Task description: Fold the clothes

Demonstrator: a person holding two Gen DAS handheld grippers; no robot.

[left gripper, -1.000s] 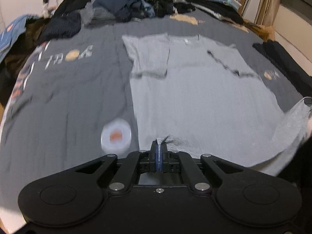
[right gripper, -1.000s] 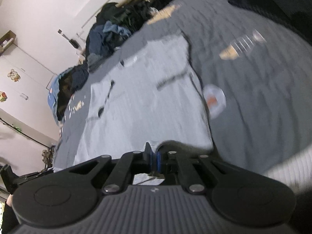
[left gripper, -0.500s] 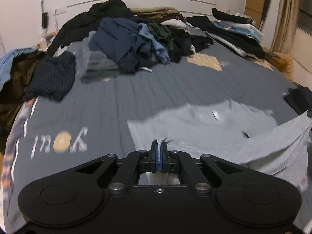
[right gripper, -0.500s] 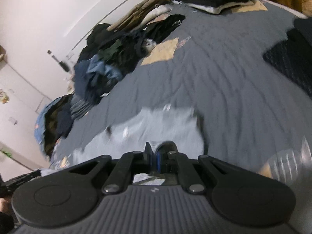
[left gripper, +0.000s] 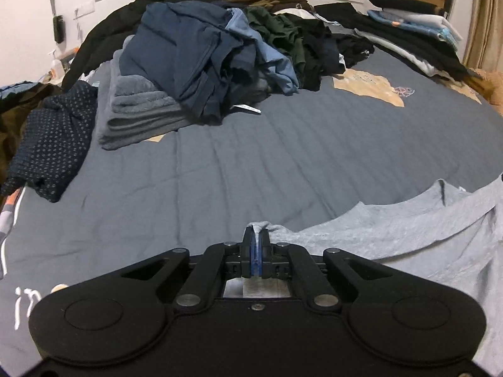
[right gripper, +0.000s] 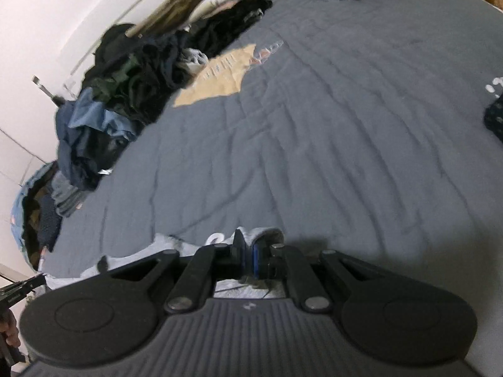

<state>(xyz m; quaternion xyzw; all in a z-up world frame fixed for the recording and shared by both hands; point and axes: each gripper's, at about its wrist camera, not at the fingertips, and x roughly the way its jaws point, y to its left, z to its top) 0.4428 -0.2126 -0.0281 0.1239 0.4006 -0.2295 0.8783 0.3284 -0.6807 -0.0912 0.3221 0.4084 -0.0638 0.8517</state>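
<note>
A light grey T-shirt [left gripper: 408, 232] lies on the dark grey bedspread [left gripper: 251, 163], folded over towards the headboard. My left gripper [left gripper: 257, 235] is shut on the shirt's hem corner, and the cloth runs off to the right of it. In the right wrist view my right gripper [right gripper: 250, 242] is shut on the other hem corner of the same T-shirt [right gripper: 176, 245], of which only a strip shows behind the fingers. Most of the shirt is hidden under both gripper bodies.
A heap of dark and blue clothes [left gripper: 220, 50] fills the head of the bed, with a folded grey towel [left gripper: 138, 116] and a dotted navy garment [left gripper: 53, 144] at the left. Folded stacks [left gripper: 408, 25] lie at the far right. Another dark garment [right gripper: 495, 119] sits at the right edge.
Both grippers have carried the shirt's hem up the bed towards the headboard, folding it over itself. The spread-out shirt has dropped out of view and the clothes heap now looks closer.
</note>
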